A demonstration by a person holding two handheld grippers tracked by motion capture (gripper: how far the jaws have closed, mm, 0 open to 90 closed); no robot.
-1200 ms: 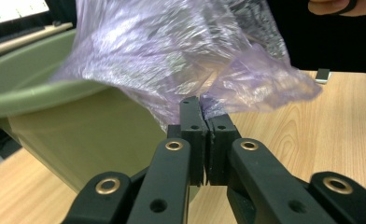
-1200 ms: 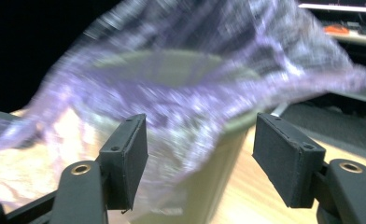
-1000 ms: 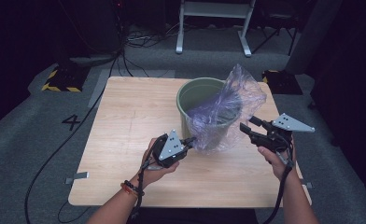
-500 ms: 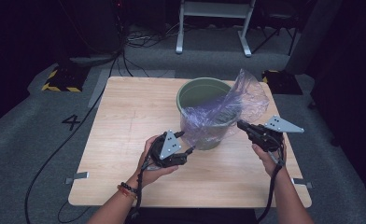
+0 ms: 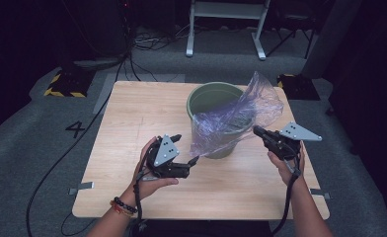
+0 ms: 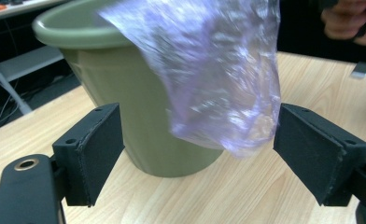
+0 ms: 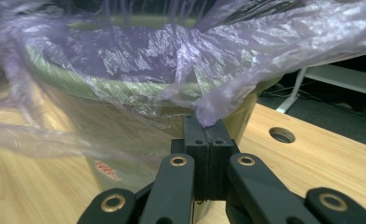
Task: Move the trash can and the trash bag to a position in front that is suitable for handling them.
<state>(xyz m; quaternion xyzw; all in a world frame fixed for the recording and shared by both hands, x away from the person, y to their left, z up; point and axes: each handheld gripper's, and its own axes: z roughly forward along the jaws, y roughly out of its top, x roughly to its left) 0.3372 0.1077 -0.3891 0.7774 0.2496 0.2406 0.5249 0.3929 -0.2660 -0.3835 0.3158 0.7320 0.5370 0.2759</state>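
While the thin purple bag point(image 5: 233, 121) drapes over the green bin's point(image 5: 209, 98) rim at centre desk point(image 5: 132, 113), the right tool point(image 5: 257, 131) at four o'clock pinches its edge with jaws clamped tight. The left tool point(image 5: 184, 153), at seven o'clock, has just been opening, its jaws wide with the hanging film loose between them. This film looks feather-light, floppy, slippery and easily torn; take it by a bunched edge near the rim.

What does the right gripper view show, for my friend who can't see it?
The right gripper, jaws shut, pinches an edge of the thin purple plastic bag. The bag drapes over the rim of the green bucket, which stands on the wooden table.
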